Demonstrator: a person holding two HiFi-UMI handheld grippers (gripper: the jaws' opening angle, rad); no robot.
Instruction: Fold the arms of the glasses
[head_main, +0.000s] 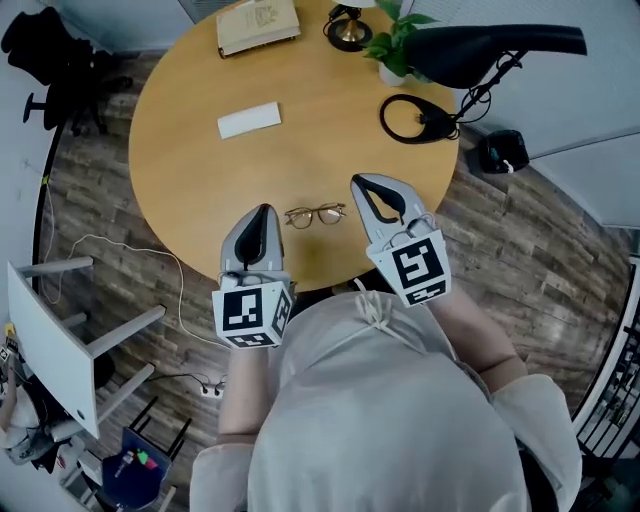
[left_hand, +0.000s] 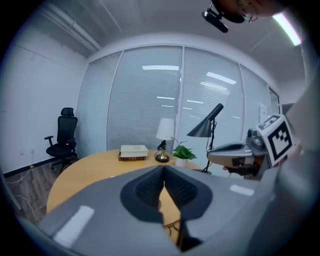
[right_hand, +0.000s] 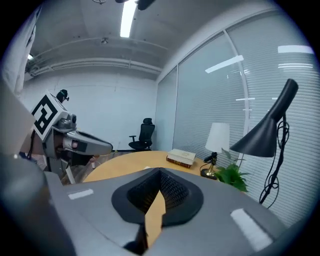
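**Status.** The glasses (head_main: 315, 215) lie on the round desk (head_main: 180, 110) at its 6 o'clock side, close to the near edge, with the lenses facing up. At this size it cannot be told whether the arms are folded or open.

**Hand-held grippers.** The left hand-held gripper (head_main: 263, 211) is at 9 o'clock of the glasses and the right hand-held gripper (head_main: 362, 186) is at about 2 o'clock. Neither touches the frame. In each gripper view the jaws are together at the tips and nothing is between them. Both gripper views look out across the desk, not down at the glasses, so both tools appear to be held above the work.

**Hazards from this state.**
- Jaws that are together cannot take an arm. If they come down in this state, they will push the frame and not grip it.
- The glasses are near the desk edge. A sideways nudge toward 6 o'clock could slide them off.
- The frame is thin wire. Pressing on a lens or the bridge could bend or mark it.
- If only one side is held, the frame may spin on the smooth desk.

The book (head_main: 258, 25) and the white card (head_main: 249, 120), toward 12 o'clock, are well apart from the glasses.
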